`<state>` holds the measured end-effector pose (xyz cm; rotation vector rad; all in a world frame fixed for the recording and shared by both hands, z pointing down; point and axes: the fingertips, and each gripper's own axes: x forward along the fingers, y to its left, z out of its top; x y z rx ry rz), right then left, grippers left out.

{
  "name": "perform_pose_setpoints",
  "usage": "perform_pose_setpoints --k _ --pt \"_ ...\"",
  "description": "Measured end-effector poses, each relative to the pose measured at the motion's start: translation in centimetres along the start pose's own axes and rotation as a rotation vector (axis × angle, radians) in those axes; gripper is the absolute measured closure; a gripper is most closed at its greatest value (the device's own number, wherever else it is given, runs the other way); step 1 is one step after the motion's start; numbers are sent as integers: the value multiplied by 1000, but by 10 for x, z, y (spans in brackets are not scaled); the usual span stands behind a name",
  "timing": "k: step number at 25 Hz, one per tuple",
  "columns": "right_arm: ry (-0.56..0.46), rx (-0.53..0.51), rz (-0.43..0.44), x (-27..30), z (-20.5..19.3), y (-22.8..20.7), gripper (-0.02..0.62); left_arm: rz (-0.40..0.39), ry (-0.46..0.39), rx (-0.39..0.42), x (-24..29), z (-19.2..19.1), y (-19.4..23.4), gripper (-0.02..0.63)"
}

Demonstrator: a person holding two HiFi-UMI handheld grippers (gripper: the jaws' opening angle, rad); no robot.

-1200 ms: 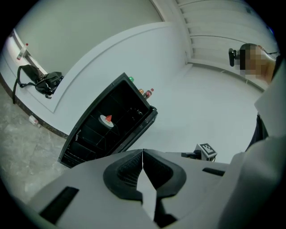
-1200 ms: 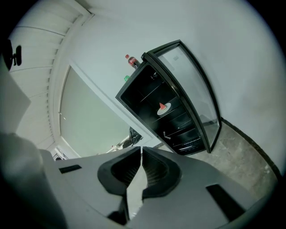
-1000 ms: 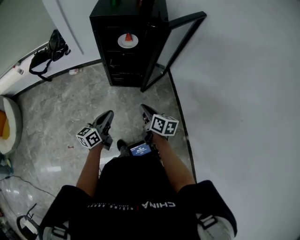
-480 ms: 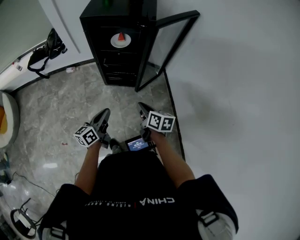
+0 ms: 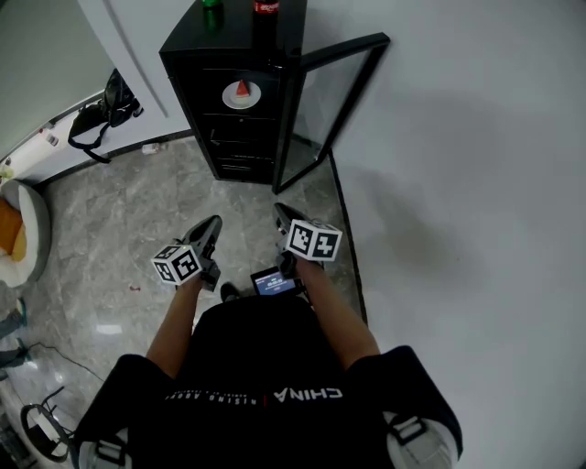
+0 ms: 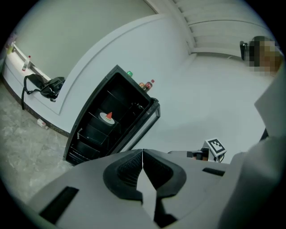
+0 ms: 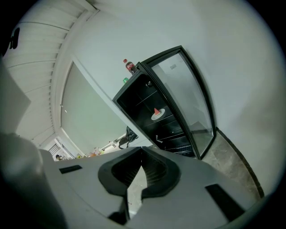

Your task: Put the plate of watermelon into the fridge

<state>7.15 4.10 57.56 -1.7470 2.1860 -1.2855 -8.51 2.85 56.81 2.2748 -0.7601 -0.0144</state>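
A white plate with a red watermelon wedge point(image 5: 242, 92) point(image 6: 107, 117) point(image 7: 157, 114) rests on an upper shelf inside the black fridge point(image 5: 240, 92). The fridge's glass door point(image 5: 337, 96) point(image 7: 193, 103) hangs open to the right. My left gripper point(image 5: 211, 225) point(image 6: 142, 154) is shut with nothing in it, held low near the person's body and well short of the fridge. My right gripper point(image 5: 281, 214) point(image 7: 141, 154) is likewise shut and empty, level with the left one.
Two bottles point(image 5: 265, 7) stand on the fridge top. A black bag point(image 5: 105, 105) lies by the wall at the left. A white wall point(image 5: 458, 183) runs along the right. Grey marble floor point(image 5: 137, 229) lies between me and the fridge. A round seat point(image 5: 18, 234) sits at far left.
The view shifted slightly; the fridge sits a bit differently in frame. Both grippers stay close to the body, barely moved. The plate stays on its shelf.
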Motion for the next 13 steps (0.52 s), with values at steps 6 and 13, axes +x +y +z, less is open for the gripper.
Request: perform_pose_setpoints --k 6,13 --pt "-1 -2 3 8 9 -4 579 32 39 2 11 0 11 592" --pt "5 -10 10 7 13 3 578 17 27 2 13 8 7 592"
